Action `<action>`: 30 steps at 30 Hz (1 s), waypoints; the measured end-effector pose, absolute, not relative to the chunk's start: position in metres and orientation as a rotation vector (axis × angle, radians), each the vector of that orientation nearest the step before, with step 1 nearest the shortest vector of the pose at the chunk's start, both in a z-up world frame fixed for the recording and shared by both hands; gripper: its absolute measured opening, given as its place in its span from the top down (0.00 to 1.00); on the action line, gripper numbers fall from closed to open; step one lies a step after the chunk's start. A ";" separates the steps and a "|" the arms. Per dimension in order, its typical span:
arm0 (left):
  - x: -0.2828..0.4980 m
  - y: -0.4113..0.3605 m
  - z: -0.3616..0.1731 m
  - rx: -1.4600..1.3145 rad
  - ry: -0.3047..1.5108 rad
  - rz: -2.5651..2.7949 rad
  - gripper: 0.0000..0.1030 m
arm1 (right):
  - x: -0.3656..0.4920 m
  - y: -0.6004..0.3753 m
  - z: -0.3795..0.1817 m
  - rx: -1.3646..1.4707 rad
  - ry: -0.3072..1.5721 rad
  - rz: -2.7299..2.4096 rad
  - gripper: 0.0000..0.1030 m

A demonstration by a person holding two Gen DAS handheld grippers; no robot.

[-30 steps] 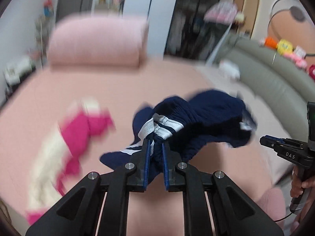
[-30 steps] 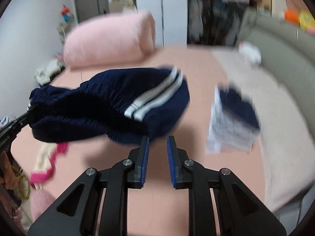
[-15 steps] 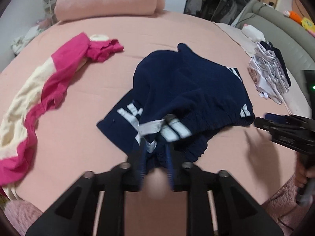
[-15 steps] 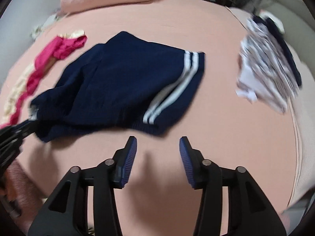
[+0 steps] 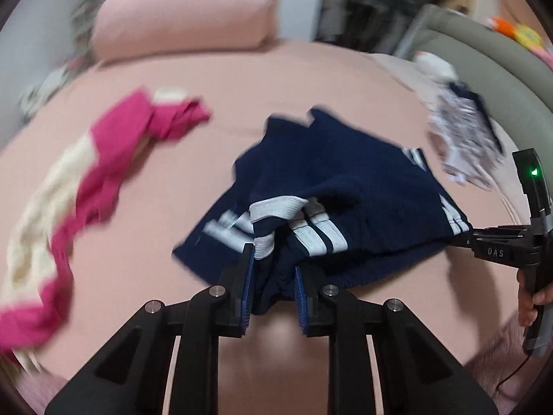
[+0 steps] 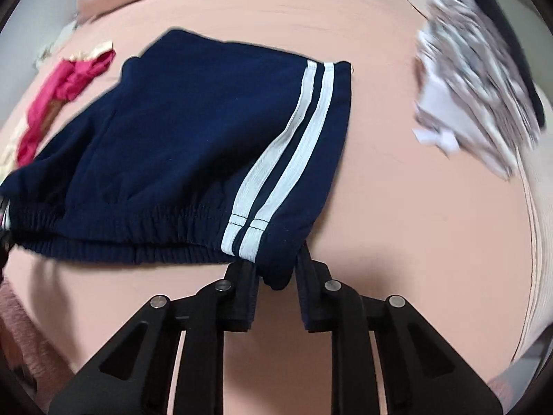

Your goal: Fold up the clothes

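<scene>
The navy shorts (image 6: 179, 145) are lying spread on the pink bed (image 6: 414, 228), waistband toward the near edge, white side stripes showing. The left gripper (image 5: 273, 287) is pinching a bunched waistband corner of the shorts (image 5: 345, 186) at the near left. The right gripper (image 6: 276, 276) is pinching the opposite waistband corner just below the double stripe; in the left view this gripper (image 5: 484, 242) is reaching in from the right. A pink-and-cream garment (image 5: 86, 180) is lying well apart at the left. A folded patterned pile (image 6: 477, 79) is sitting at the far right. A pink bolster (image 5: 186, 10) is lying along the far edge.
</scene>
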State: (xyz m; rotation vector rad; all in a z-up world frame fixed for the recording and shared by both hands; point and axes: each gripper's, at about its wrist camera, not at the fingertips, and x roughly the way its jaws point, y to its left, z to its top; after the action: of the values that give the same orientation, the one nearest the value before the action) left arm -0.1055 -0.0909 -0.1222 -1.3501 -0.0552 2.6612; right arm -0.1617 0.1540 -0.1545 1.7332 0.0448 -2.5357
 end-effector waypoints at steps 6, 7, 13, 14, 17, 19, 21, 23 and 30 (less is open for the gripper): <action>-0.080 -0.078 -0.104 -1.368 0.109 2.538 0.65 | -0.075 0.171 -0.114 1.695 -0.204 -2.554 0.82; -0.076 -0.080 -0.121 -1.454 0.102 2.506 0.65 | -0.061 0.172 -0.117 1.722 -0.229 -2.541 0.82; -0.045 -0.092 -0.160 -1.659 -0.073 2.402 0.52 | -0.031 0.163 -0.163 1.924 -0.170 -2.466 0.78; -0.039 -0.095 -0.155 -1.642 -0.134 2.393 0.51 | -0.028 0.160 -0.161 1.916 -0.124 -2.467 0.76; -0.027 -0.113 -0.138 -1.544 -0.342 2.357 0.50 | -0.020 0.154 -0.140 1.815 -0.063 -2.497 0.71; -0.024 -0.120 -0.131 -1.499 -0.372 2.400 0.50 | -0.018 0.156 -0.128 1.748 -0.103 -2.513 0.67; -0.024 -0.125 -0.131 -1.482 -0.420 2.404 0.53 | -0.020 0.159 -0.125 1.712 -0.136 -2.533 0.65; -0.026 -0.126 -0.135 -1.477 -0.478 2.375 0.54 | -0.023 0.160 -0.126 1.687 -0.158 -2.549 0.65; -0.031 -0.112 -0.166 -1.782 -0.302 2.310 0.55 | -0.047 0.156 -0.178 1.848 -0.104 -2.536 0.65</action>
State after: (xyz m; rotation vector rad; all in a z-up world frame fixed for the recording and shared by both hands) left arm -0.0311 -0.1119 -0.1658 -1.7822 -0.3017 2.3098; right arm -0.0471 0.1560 -0.1780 1.8481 -0.1043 -2.5361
